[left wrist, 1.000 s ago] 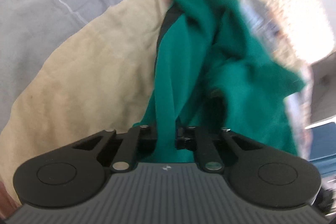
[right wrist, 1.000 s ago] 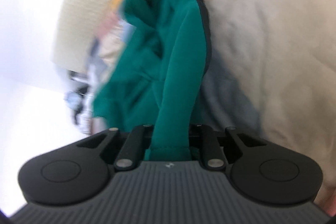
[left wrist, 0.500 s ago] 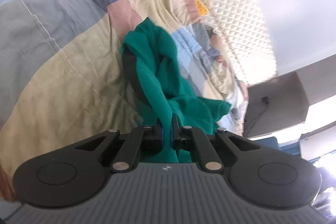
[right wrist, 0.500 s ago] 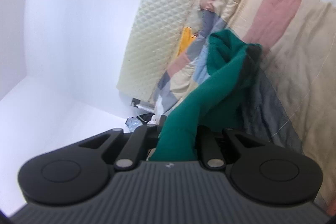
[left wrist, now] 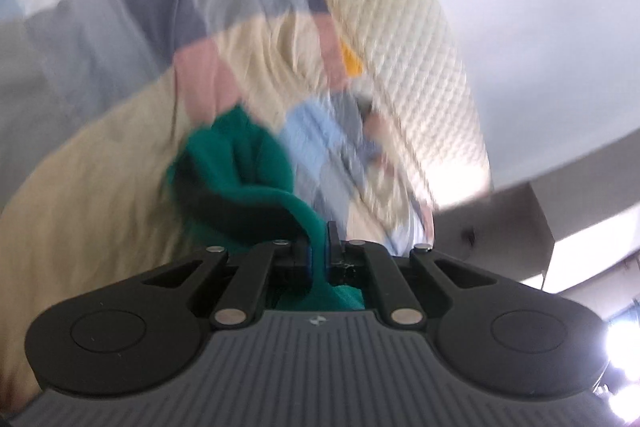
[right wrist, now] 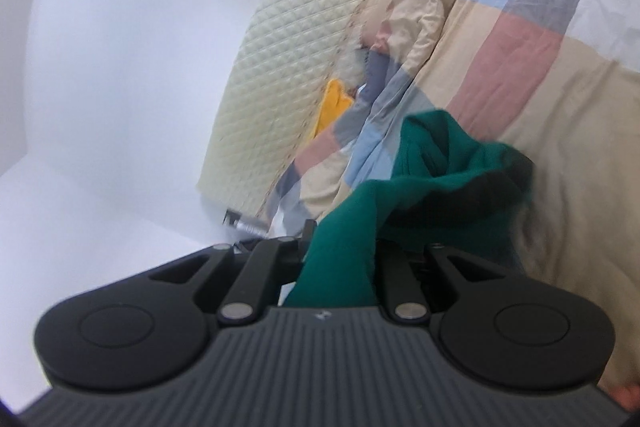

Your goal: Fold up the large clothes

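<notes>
A green garment (left wrist: pixel 244 167) hangs bunched between both grippers above a patchwork bed cover (left wrist: pixel 100 155). My left gripper (left wrist: pixel 318 247) is shut on one edge of the cloth, which runs up and left from the jaws. My right gripper (right wrist: pixel 340 247) is shut on another edge of the same garment (right wrist: pixel 436 151), which drapes to the right over the bed cover (right wrist: pixel 560 107). The far end of the garment rests on the bed. The left wrist view is blurred.
A cream quilted headboard (right wrist: pixel 280 39) stands behind the bed, also in the left wrist view (left wrist: pixel 400 27). A yellow item (right wrist: pixel 334 103) and rumpled bedding lie by the headboard. A white wall (right wrist: pixel 100 47) is at left. A grey cabinet (left wrist: pixel 500 219) is at right.
Both grippers have lifted and tilted up with the garment. The cloth, earlier stretched long in front of them, now looks shorter and more bunched, with headboard and wall in view.
</notes>
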`<control>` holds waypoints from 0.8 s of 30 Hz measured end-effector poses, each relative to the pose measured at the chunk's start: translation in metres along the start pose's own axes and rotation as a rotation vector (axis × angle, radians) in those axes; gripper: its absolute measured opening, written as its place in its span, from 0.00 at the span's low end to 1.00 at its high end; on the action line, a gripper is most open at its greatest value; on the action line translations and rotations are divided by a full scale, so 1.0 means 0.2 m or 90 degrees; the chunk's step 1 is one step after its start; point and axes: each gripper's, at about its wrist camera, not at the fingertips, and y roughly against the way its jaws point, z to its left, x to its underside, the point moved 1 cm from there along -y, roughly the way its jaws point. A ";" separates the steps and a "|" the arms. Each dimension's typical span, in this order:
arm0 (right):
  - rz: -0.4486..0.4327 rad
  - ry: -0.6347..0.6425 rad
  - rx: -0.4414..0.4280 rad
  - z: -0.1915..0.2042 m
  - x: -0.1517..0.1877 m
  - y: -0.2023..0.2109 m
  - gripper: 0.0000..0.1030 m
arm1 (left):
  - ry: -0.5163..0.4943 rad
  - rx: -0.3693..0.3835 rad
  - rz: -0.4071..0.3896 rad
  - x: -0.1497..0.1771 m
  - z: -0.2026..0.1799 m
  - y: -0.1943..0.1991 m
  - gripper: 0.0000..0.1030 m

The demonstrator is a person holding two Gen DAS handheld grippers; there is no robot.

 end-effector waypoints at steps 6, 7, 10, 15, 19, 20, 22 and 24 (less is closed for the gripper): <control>-0.055 -0.085 0.046 -0.07 -0.17 -0.36 0.16 | 0.018 -0.003 -0.083 -0.20 -0.02 -0.32 0.06; -0.061 -0.095 0.054 -0.11 -0.19 -0.41 0.16 | 0.009 -0.009 -0.092 -0.22 -0.02 -0.39 0.06; -0.071 -0.099 0.082 -0.22 -0.22 -0.58 0.17 | -0.026 -0.017 -0.108 -0.28 0.01 -0.59 0.06; -0.057 -0.082 0.109 -0.43 -0.22 -0.81 0.17 | -0.102 -0.058 -0.106 -0.35 0.11 -0.93 0.06; -0.053 -0.063 0.115 -0.56 -0.23 -0.98 0.17 | -0.159 -0.072 -0.110 -0.39 0.21 -1.14 0.07; -0.050 -0.055 0.122 -0.57 -0.24 -1.02 0.17 | -0.154 -0.074 -0.106 -0.41 0.24 -1.19 0.07; -0.044 -0.033 0.146 -0.58 -0.24 -1.11 0.17 | -0.133 -0.087 -0.089 -0.44 0.33 -1.29 0.07; -0.049 -0.012 0.163 -0.60 -0.23 -1.18 0.17 | -0.136 -0.095 -0.082 -0.45 0.40 -1.37 0.08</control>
